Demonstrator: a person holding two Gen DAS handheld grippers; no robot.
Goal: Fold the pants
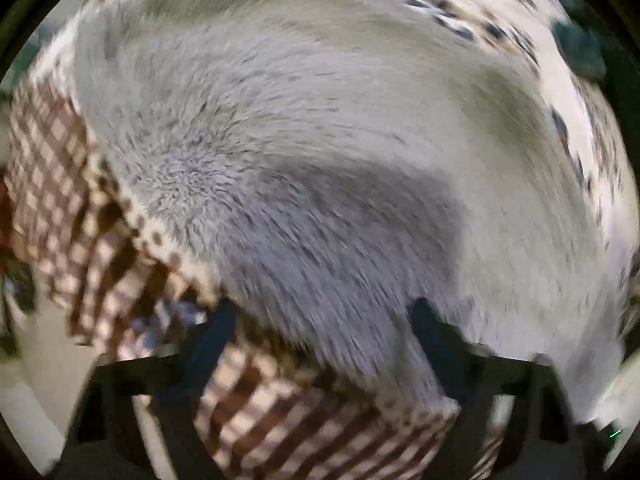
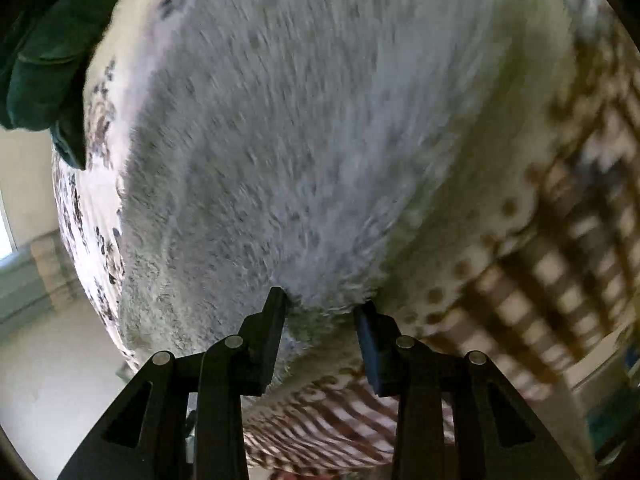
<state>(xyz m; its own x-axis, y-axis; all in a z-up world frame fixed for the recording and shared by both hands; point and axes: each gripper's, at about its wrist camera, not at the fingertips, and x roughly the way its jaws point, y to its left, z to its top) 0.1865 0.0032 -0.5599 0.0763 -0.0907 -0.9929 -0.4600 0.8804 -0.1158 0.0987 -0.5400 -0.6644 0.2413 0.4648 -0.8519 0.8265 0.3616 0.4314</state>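
Grey fleece pants point(image 1: 320, 152) fill most of both wrist views, one garment only, fluffy and pale, blurred at its far parts. They lie on a bed cover point(image 1: 52, 184) printed in brown-and-cream checks with a dotted border and, farther off, a dark floral band. One dark green cloth point(image 2: 44, 52) sits off the far edge of the cover in the right wrist view, and a green patch at the upper right of the left wrist view may be the same cloth, though I cannot tell.

Long axis: in the left wrist view the fleece runs from near the fingers away to the far left of the cover, its near edge curving along the dotted border. In the right wrist view it stretches straight away from the fingers toward the far floral edge. Which end is the waist I cannot tell.

Two grippers show, one per view. The left gripper point(image 1: 322, 316) has its two dark fingers spread wide apart, with the fleece edge lying between them and nothing pinched. The right gripper point(image 2: 320, 302) has its fingers point(image 2: 276, 320) drawn closer, and a bunch of the fleece edge sits squeezed between the two tips, so it is grasping the pants
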